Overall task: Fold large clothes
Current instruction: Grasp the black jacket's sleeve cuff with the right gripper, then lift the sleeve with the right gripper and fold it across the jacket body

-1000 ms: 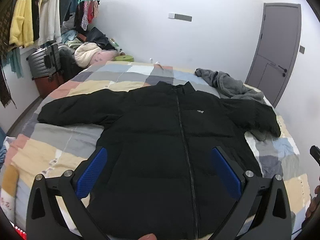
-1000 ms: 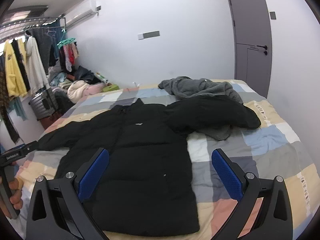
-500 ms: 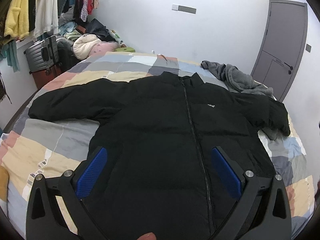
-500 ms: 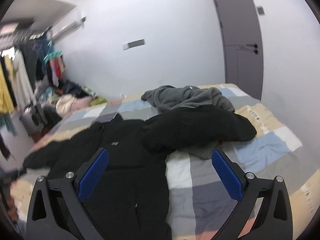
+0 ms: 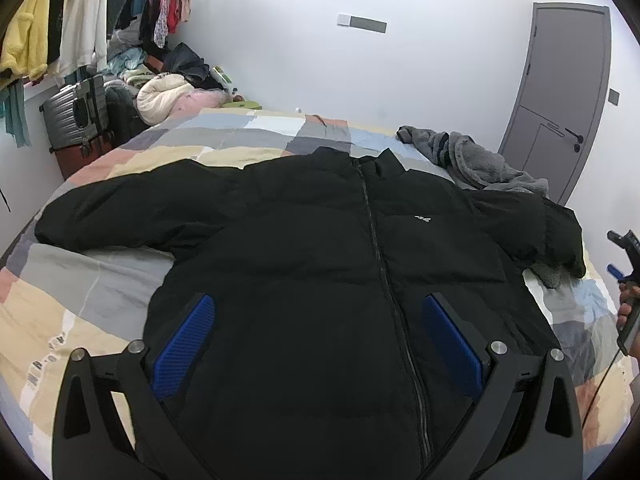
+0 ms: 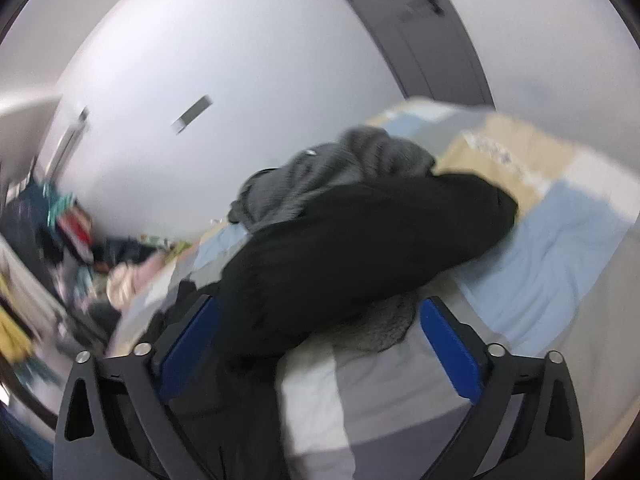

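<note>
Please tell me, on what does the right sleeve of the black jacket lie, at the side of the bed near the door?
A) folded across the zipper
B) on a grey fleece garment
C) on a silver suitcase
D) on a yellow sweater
B: the black jacket's sleeve lies over the grey fleece garment, which shows behind and beneath it on the bed.

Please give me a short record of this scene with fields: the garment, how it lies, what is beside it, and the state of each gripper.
garment: black puffer jacket, zipped, front side up
position: spread flat on the patchwork bed cover, collar toward the far wall
sleeves: both stretched outward; one sleeve rests partly on the grey garment
beside it: crumpled grey garment near the door side of the bed
left gripper: open, above the jacket's lower part, holding nothing
right gripper: open, pointed at that sleeve; view blurred
folding: not yet started
</note>
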